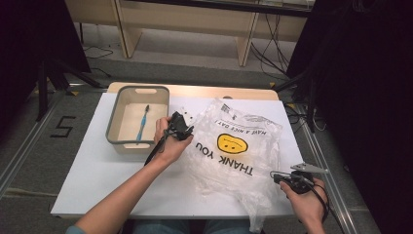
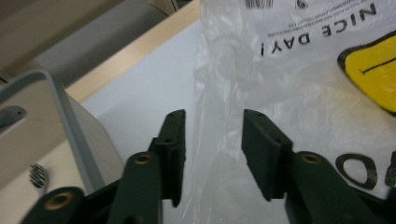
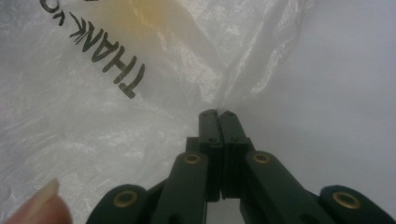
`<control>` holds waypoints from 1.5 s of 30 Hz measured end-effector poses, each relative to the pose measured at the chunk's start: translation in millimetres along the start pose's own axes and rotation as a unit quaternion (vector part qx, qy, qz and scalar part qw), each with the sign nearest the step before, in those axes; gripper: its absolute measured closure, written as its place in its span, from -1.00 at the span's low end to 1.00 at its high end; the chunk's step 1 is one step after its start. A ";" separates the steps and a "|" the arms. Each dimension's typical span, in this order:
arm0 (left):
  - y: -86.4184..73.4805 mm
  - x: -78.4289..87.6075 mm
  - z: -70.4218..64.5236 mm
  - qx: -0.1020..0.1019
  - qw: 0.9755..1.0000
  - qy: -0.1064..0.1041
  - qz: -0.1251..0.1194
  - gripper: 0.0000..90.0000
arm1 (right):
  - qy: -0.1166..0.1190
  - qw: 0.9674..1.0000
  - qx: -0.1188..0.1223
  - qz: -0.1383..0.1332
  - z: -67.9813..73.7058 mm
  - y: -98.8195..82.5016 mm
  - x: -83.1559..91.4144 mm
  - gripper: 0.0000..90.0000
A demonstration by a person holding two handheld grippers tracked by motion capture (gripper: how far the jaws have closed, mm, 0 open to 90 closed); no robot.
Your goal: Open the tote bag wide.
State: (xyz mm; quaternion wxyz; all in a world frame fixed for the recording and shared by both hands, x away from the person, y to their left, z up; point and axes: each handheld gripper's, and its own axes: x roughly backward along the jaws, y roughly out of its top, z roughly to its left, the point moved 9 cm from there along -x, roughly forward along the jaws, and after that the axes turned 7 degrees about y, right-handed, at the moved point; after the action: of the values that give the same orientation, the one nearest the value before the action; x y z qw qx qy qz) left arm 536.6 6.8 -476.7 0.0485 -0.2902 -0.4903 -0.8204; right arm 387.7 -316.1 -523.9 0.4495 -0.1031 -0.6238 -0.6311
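— So, where do we stand with the plastic bag point(image 1: 233, 146)?

— It lies flat and crumpled on the white counter point(image 1: 97, 170), printed side up, just right of the grey bin point(image 1: 115, 109). Our right tongs point(image 3: 217, 113) are pressed together on a gathered edge of the film at the bag's near right side. Our left tongs point(image 2: 212, 135) are spread, with the bag's left edge running up between the jaws, not yet pinched.

— How will it handle, do we think?

— Light, limp and slippery, we'd judge. Thin film like this bunches and slides, so we should take it at an edge or a gathered fold, never the flat middle, and pinch firmly.

— Anything in our way?

— The bin stands close beside the left tongs, with a blue toothbrush point(image 1: 143, 123) lying inside it. A sideways swing of the left hand point(image 1: 168, 144) could knock its wall. Otherwise the counter around the bag is bare.
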 end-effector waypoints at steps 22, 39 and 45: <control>-44.3 84.3 -31.9 0.011 0.993 -0.120 -0.017 -0.11 | -0.019 0.992 0.104 -0.067 19.9 39.6 25.5 -0.03; -79.8 115.6 -53.2 -0.021 0.990 -0.142 -0.012 -0.21 | 0.076 0.983 0.165 -0.026 81.1 47.9 -21.5 -0.09; -89.6 121.5 -61.4 -0.021 0.987 -0.157 -0.002 -0.19 | 0.102 0.977 0.187 -0.014 96.9 49.3 -29.2 -0.09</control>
State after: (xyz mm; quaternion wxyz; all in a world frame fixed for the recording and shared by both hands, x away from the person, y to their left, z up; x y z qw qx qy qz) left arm 377.1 26.8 -504.1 -0.0367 -0.4155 -0.4750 -0.7748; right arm 397.1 -209.1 -490.4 0.5133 0.0568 -0.6830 -0.5165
